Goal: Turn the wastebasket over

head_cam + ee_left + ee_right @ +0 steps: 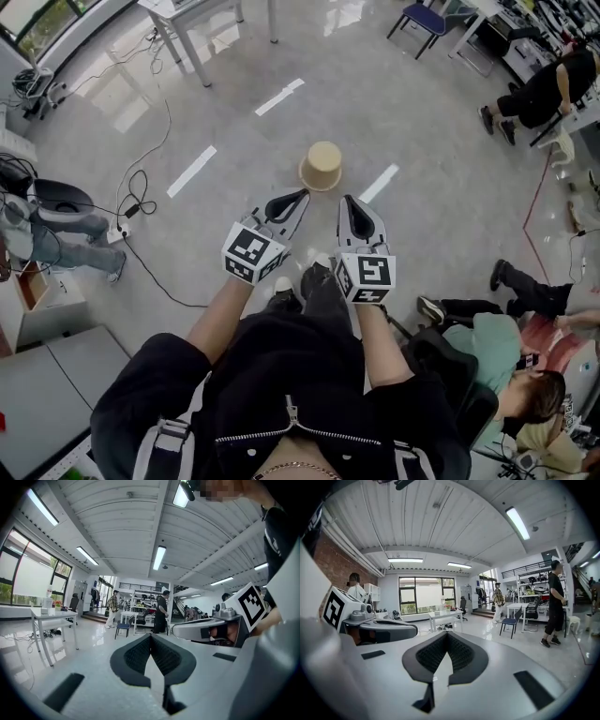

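Note:
A tan wastebasket stands upside down on the grey floor ahead of me, its flat bottom facing up. My left gripper is shut with nothing in it, its tip just short of the basket's lower left rim. A little to the right, my right gripper is also shut and empty, near the basket's lower right. Both point roughly level across the room, so the basket is absent from both gripper views. In the left gripper view the left gripper shows its jaws meeting; the right gripper looks the same in its own view.
White floor stripes lie left and right of the basket. Cables and a power strip trail at the left. Seated people are close at the lower right. A white table and a blue chair stand further off.

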Action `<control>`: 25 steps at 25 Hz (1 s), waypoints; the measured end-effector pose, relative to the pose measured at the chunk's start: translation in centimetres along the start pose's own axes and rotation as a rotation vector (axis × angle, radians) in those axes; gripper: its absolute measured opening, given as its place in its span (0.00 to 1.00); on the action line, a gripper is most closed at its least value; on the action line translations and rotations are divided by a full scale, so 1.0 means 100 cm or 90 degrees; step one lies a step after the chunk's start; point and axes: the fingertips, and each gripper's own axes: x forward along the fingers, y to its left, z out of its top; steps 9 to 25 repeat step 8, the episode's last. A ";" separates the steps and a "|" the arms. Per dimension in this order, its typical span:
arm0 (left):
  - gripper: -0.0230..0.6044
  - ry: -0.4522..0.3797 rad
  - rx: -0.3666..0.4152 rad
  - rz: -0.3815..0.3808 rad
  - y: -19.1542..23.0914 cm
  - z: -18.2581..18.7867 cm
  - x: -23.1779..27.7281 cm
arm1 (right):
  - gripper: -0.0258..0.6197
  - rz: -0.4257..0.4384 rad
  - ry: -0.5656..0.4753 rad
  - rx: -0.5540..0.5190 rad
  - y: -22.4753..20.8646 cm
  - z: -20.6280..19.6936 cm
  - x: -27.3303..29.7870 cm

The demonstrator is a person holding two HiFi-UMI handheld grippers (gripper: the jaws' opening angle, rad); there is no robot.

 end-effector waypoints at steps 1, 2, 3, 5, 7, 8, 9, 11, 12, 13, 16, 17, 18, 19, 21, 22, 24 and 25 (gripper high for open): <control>0.04 0.000 -0.004 0.003 0.003 -0.002 0.003 | 0.06 0.000 0.000 0.003 -0.002 -0.002 0.003; 0.04 -0.001 -0.008 0.006 0.004 -0.003 0.006 | 0.05 0.002 0.000 0.004 -0.003 -0.003 0.006; 0.04 -0.002 -0.011 0.007 0.004 -0.003 0.007 | 0.06 0.003 0.000 0.005 -0.004 -0.004 0.006; 0.04 -0.004 -0.011 0.004 -0.004 0.002 0.003 | 0.06 0.003 0.000 0.003 0.000 -0.001 -0.003; 0.04 -0.006 -0.008 -0.003 -0.015 0.009 -0.005 | 0.06 0.001 -0.001 0.001 0.006 0.003 -0.016; 0.04 -0.007 -0.006 -0.006 -0.021 0.012 -0.010 | 0.05 -0.001 -0.001 0.001 0.009 0.005 -0.023; 0.04 -0.007 -0.006 -0.006 -0.021 0.012 -0.010 | 0.05 -0.001 -0.001 0.001 0.009 0.005 -0.023; 0.04 -0.007 -0.006 -0.006 -0.021 0.012 -0.010 | 0.05 -0.001 -0.001 0.001 0.009 0.005 -0.023; 0.04 -0.007 -0.006 -0.006 -0.021 0.012 -0.010 | 0.05 -0.001 -0.001 0.001 0.009 0.005 -0.023; 0.04 -0.007 -0.006 -0.006 -0.021 0.012 -0.010 | 0.05 -0.001 -0.001 0.001 0.009 0.005 -0.023; 0.04 -0.007 -0.006 -0.006 -0.021 0.012 -0.010 | 0.05 -0.001 -0.001 0.001 0.009 0.005 -0.023; 0.04 -0.007 -0.006 -0.006 -0.021 0.012 -0.010 | 0.05 -0.001 -0.001 0.001 0.009 0.005 -0.023; 0.04 -0.007 -0.006 -0.006 -0.021 0.012 -0.010 | 0.05 -0.001 -0.001 0.001 0.009 0.005 -0.023; 0.04 -0.007 -0.006 -0.006 -0.021 0.012 -0.010 | 0.05 -0.001 -0.001 0.001 0.009 0.005 -0.023; 0.04 -0.007 -0.006 -0.006 -0.021 0.012 -0.010 | 0.05 -0.001 -0.001 0.001 0.009 0.005 -0.023; 0.04 -0.007 -0.006 -0.006 -0.021 0.012 -0.010 | 0.05 -0.001 -0.001 0.001 0.009 0.005 -0.023; 0.04 -0.007 -0.006 -0.006 -0.021 0.012 -0.010 | 0.05 -0.001 -0.001 0.001 0.009 0.005 -0.023; 0.04 -0.007 -0.006 -0.006 -0.021 0.012 -0.010 | 0.05 -0.001 -0.001 0.001 0.009 0.005 -0.023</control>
